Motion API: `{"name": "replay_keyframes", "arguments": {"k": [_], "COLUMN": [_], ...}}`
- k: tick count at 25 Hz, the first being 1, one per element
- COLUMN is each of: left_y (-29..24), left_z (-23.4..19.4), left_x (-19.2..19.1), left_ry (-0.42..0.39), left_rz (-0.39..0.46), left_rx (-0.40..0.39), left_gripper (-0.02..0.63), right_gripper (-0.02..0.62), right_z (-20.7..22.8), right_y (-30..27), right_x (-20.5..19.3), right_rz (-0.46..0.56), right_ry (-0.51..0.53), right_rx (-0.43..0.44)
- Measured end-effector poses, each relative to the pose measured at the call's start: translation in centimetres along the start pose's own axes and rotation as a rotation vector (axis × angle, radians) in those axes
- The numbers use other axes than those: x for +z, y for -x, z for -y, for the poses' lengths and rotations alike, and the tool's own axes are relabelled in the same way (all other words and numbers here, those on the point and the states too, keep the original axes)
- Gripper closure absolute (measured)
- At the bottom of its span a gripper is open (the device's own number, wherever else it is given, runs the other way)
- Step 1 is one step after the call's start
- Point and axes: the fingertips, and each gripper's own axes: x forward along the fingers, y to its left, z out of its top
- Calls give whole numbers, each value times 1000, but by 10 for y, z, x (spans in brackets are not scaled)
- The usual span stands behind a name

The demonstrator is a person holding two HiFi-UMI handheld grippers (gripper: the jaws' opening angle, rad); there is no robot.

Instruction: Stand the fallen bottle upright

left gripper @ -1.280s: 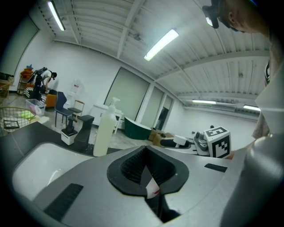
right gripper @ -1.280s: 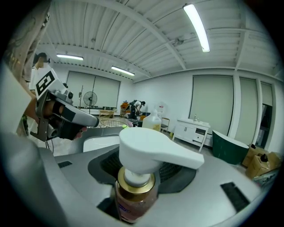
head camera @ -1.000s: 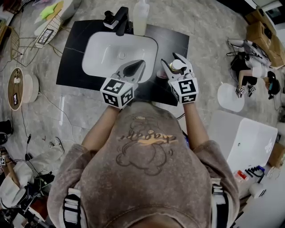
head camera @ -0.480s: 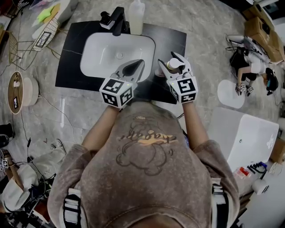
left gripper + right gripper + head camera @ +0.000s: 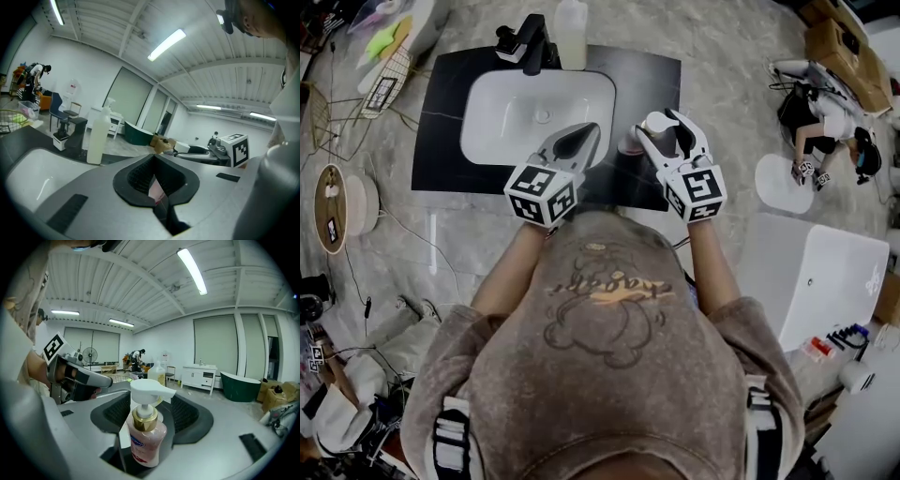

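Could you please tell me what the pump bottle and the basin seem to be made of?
Pump bottle: probably clear glossy plastic, as pink liquid shows through; its gold collar looks metallic, perhaps only coated. Basin: smooth white ceramic, likely, by its even gloss.

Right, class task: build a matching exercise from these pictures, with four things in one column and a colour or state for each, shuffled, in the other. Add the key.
Things:
1. pump bottle
2. faucet
3. basin
4. left tongs

Colour or state:
a. white
b. shut
c. pink, standing upright
d. black

Pairs: 1-c, 2-d, 3-a, 4-b
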Motion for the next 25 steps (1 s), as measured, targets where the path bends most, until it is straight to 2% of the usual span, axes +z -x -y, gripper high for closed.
{"name": "replay_keyframes", "arguments": {"k": [7,18,20,25], "left_y": [8,37,43,52], "left_z": [-1,-11,-14,-20], "left_x": [-2,-1,2,1], "left_ry": [9,-1,-3,-23], "left_rz": [-4,23,45,74], "left_rx": [-1,51,59,84], "left_gripper": [588,588,588,588], "right_gripper": [345,354,366,441], "right_z": [-4,-4,-8,-13], "right_y": [31,65,66,64], "right_x": [0,-12,-11,-14], "right_rz": [38,74,84,101], "right_ry": [-90,-227,-237,-256], "right_rx": [-20,-25,-11,-6]}}
